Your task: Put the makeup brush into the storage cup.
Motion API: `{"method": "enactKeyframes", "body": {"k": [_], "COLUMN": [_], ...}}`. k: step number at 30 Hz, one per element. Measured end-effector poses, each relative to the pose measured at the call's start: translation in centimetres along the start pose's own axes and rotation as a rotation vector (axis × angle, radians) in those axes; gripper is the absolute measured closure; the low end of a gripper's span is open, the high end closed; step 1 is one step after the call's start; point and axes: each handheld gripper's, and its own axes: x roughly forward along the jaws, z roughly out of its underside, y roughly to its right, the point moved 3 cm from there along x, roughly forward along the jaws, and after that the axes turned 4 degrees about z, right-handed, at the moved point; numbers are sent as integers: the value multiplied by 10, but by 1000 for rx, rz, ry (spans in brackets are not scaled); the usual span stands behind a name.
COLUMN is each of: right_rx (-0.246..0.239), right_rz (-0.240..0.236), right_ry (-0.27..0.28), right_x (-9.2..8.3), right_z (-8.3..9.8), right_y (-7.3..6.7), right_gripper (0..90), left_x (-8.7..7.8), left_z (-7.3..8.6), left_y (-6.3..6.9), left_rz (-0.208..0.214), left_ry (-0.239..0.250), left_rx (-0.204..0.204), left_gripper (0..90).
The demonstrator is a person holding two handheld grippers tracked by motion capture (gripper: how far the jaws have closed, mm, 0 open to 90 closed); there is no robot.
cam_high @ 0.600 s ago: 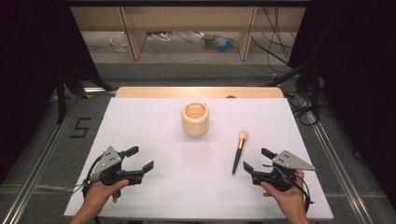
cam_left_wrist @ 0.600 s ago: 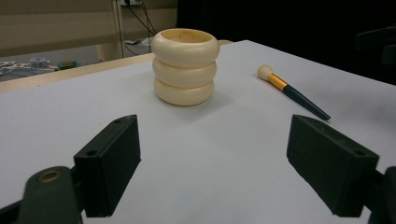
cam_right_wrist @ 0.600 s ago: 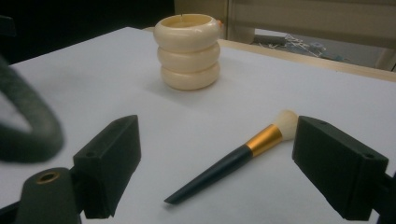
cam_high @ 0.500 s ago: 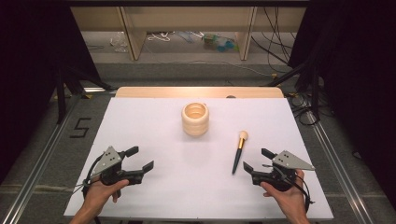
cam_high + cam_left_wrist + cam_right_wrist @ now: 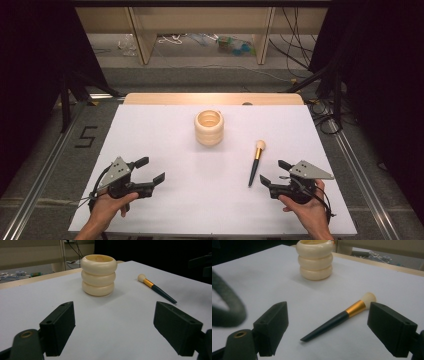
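Both hand-held grippers, left [image 5: 149, 174] and right [image 5: 272, 175], rest spread and empty on the table [image 5: 165, 130]. The brush [image 5: 256, 163] could roll if nudged sideways.

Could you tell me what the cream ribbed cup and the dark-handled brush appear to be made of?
The cream ribbed cup looks like smooth matte plastic or glazed ceramic, given its even sheen. The dark-handled brush seems to have a painted wood or plastic handle, a shiny gold metal-looking band and a pale soft bristle head.
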Motion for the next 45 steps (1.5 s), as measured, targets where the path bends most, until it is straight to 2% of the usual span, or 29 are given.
{"method": "enactKeyframes", "body": {"k": [4, 6, 8, 11, 16, 21, 22, 23, 24, 26, 27, 31, 32, 35, 37, 38, 39, 40, 41, 43, 45], "right_rx": [9, 9, 2, -18, -19, -14, -12, -18, -18, -17, -17, -12, 3, -9, -10, 4, -10, -6, -37, -22, -43], "right_rz": [1, -5, -5, 3, 2, -4, -1, 0, 6, 4, 3, -9, -7, -5, -6, -5, -6, -2, -4, 7, 9], "right_ry": [-46, -36, -64, -92, -114, -153, -152, -159, -160, -178, -170, -190, -196, -216, -217, -242, -238, -260, -258, -274, -286], "right_x": [1, 4, 5, 7, 10, 14, 15, 16, 17, 19, 20, 27, 28, 34, 37, 39, 41, 42, 44, 45, 48], "right_z": [-1, -2, -5, -8, -8, -9, -10, -11, -12, -14, -15, -19, -20, -21, -21, -22, -22, -22, -23, -26, -29], "right_y": [4, 4, 4, 4, 5, 7, 8, 9, 10, 11, 12, 14, 14, 16, 16, 16, 17, 17, 18, 17, 18], "right_gripper": [182, 182, 182, 188, 189, 190, 190, 190, 190, 191, 192, 195, 196, 196, 196, 196, 196, 194, 194, 194, 196], "left_x": [1, 1, 1, 1, 1, 2, 2, 2, 2, 2, 2, 1, 1, 1, 2, 2, 2, 2, 2, 2, 2], "left_z": [0, 0, 0, 0, 0, 0, 1, 1, 0, 1, 1, 1, 1, 1, 0, 1, 1, 1, 0, 1, 0], "left_y": [-1, -1, -2, -2, -2, -2, -2, -2, -2, -2, -2, -2, -2, -2, -3, -2, -2, -2, -2, -2, -2], "left_rz": [3, 3, 6, 0, 5, 3, -1, -1, 1, 2, -2, 0, 0, -3, 9, -1, 1, 2, 2, 1, 2], "left_ry": [-3, -3, -3, -1, -5, -6, -4, -4, -7, -7, -4, -6, -6, -5, -2, -6, -5, -6, -7, -4, -6], "left_rx": [12, 15, 21, 12, 18, 16, -3, -3, 15, 15, 0, 7, 7, 0, 16, 4, -2, 9, 16, 6, 13], "left_gripper": [175, 175, 175, 175, 175, 175, 175, 175, 175, 175, 175, 175, 175, 175, 175, 175, 175, 175, 175, 175, 175]}}
